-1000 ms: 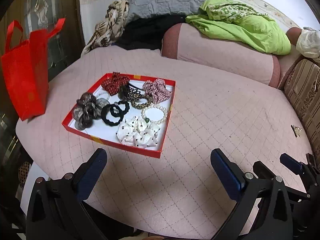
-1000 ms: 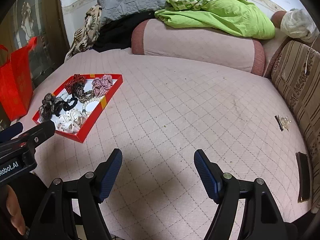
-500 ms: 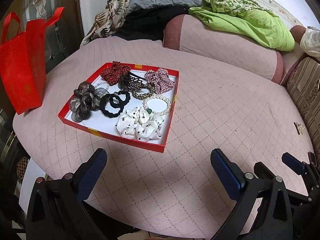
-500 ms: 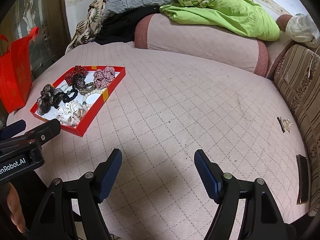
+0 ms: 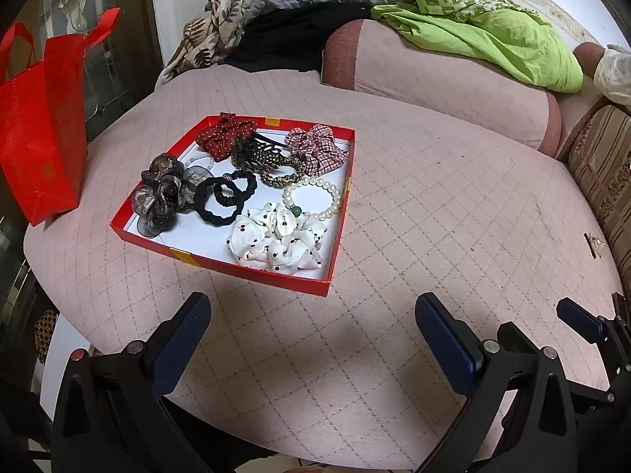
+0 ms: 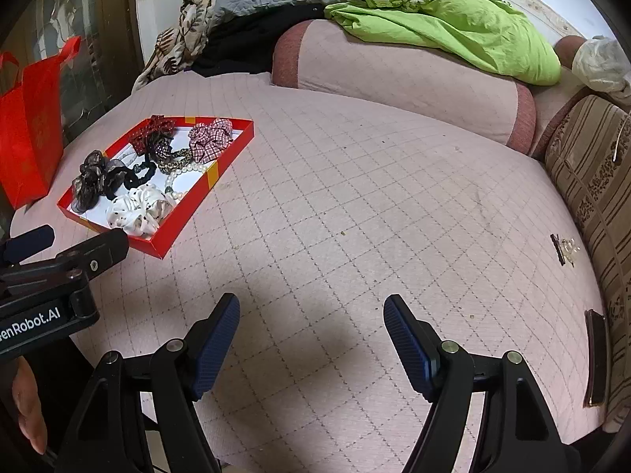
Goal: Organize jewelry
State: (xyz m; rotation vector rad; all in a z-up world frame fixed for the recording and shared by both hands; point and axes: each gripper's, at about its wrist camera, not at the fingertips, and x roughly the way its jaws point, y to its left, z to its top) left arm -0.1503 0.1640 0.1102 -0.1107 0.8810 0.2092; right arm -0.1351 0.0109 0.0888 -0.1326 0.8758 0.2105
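A red tray (image 5: 256, 274) (image 6: 157, 246) lies on the pink quilted bed. It holds several hair ties and bracelets: a white dotted scrunchie (image 5: 278, 242) (image 6: 140, 207), a pearl bracelet (image 5: 313, 197), black hair ties (image 5: 223, 197), a grey sheer scrunchie (image 5: 165, 193), a red dotted scrunchie (image 5: 223, 138) and a plaid scrunchie (image 5: 315, 148) (image 6: 209, 138). My left gripper (image 5: 313, 339) is open and empty, just short of the tray's near edge. My right gripper (image 6: 311, 339) is open and empty over bare quilt, right of the tray. A small hair clip (image 6: 564, 248) (image 5: 593, 244) lies far right.
A red bag (image 5: 39, 126) stands left of the tray. A pink bolster (image 6: 402, 75) with a green blanket (image 6: 441, 19) lies at the back. A striped cushion (image 6: 595, 181) lines the right side, with a dark phone (image 6: 595, 354) beside it.
Both grippers have moved forward towards the tray, which now sits nearer and larger in both views. Both stay open.
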